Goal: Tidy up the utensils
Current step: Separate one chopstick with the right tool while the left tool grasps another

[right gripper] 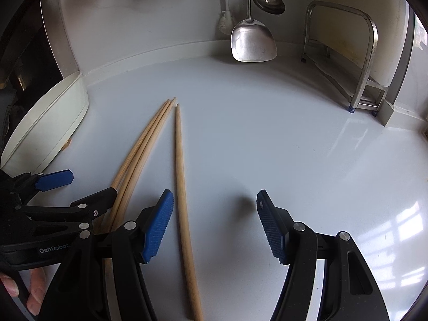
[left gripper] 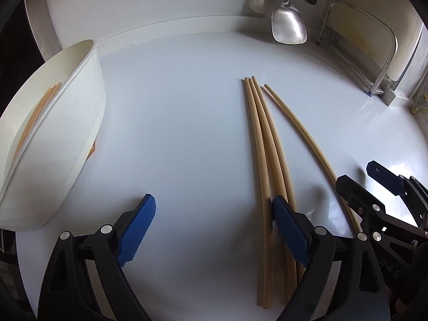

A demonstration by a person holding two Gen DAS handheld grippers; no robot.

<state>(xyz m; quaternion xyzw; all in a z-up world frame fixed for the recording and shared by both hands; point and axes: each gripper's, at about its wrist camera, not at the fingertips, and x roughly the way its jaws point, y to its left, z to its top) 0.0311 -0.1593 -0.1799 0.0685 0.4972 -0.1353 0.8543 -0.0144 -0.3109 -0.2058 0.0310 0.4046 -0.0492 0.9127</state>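
White container [left gripper: 53, 133] stands at the counter's [left gripper: 174, 107] left edge, with what appear to be chopsticks [left gripper: 37, 115] inside, though the view there is poor. Left gripper [left gripper: 214, 230] has its jaws apart, its right pad touching three bundled chopsticks [left gripper: 260, 144] lying mid-counter. A single chopstick [right gripper: 180, 174] lies just beside them, between the spread jaws of the right gripper [right gripper: 214, 224]. A spatula [right gripper: 252, 41] and ladle [right gripper: 268, 1] hang at the back edge.

Glossy white counter [right gripper: 267, 133], pale wall [right gripper: 147, 21], window glare.
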